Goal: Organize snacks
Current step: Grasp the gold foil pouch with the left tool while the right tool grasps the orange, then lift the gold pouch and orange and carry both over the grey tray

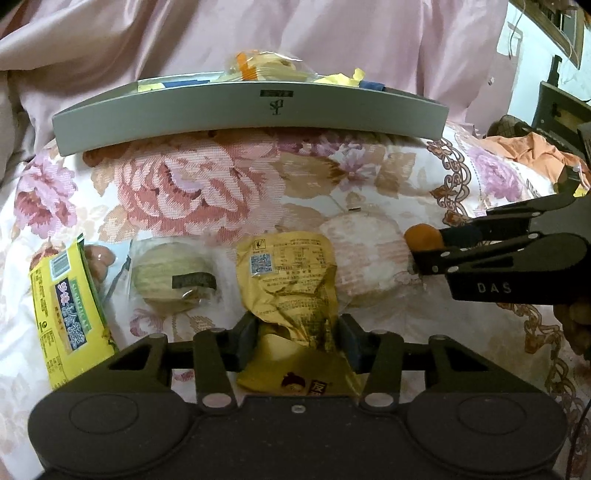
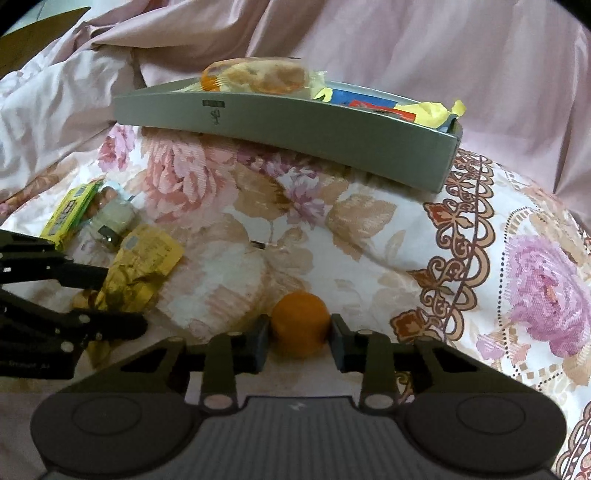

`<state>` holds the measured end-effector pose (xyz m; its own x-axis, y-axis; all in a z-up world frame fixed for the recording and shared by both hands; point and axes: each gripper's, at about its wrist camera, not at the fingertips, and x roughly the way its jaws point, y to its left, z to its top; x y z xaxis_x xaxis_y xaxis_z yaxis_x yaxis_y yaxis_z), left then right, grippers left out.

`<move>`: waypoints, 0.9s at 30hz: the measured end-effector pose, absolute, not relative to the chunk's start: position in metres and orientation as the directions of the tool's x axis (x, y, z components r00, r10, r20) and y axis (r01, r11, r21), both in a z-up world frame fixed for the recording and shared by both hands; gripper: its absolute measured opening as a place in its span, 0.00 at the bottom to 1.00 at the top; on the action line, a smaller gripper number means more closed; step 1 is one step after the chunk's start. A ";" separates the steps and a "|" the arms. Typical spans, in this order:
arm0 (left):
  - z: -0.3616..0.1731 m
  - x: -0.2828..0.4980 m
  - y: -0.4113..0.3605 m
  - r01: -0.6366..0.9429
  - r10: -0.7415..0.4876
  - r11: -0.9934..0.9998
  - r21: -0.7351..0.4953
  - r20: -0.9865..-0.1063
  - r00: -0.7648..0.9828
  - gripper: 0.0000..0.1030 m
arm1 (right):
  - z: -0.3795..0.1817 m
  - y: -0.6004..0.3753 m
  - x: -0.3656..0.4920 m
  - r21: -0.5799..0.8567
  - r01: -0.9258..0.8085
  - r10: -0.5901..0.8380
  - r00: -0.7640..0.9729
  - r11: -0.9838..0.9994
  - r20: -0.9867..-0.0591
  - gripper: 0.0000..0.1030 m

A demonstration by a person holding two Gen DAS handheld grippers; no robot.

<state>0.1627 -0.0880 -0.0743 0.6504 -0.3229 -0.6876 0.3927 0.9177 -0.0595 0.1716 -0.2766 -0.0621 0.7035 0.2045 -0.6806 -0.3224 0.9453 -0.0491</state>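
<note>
A long grey shallow tray rests on a floral quilted bedspread and serves as the landmark; it already carries a clear-wrapped pastry and several yellow and blue wrappers. Behind the tray lies crumpled pink satin fabric.

In front of the tray's left end, well apart from it, a bright yellow-green rectangular snack packet lies tilted on the bedspread. Just to its right sits a pale round cake in clear wrap with a dark label.

Further right, in front of the tray's middle, the left gripper has its pads pressed onto a crumpled mustard-yellow foil pouch, pinching the pouch's near end while the far end points toward the tray. Beside the pouch on its right is a pinkish round cake in clear wrap.

In front of the tray's right half, well short of it, the right gripper is closed on a small round orange fruit, a pad touching each side. Whether the fruit is lifted off the bedspread cannot be told.
</note>
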 end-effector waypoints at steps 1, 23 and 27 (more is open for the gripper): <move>-0.074 0.162 -0.088 0.392 -0.322 0.918 -0.059 -0.686 0.652 0.48 | -0.062 -0.276 0.171 -0.047 -0.327 0.209 0.701 0.944 -0.681 0.35; -0.067 0.151 -0.080 0.342 -0.358 0.928 -0.149 -0.611 0.706 0.45 | -0.049 -0.254 0.148 -0.099 -0.433 0.283 0.728 0.896 -0.624 0.35; -0.061 0.147 -0.080 0.344 -0.370 0.925 -0.162 -0.593 0.715 0.45 | -0.042 -0.249 0.138 -0.111 -0.441 0.293 0.743 0.891 -0.602 0.35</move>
<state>0.1466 -0.0797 -0.0606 0.7151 -0.3699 -0.5931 0.3442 0.9248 -0.1619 0.1385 -0.2488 -0.0423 0.7431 0.2930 -0.6016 -0.4410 0.8907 -0.1109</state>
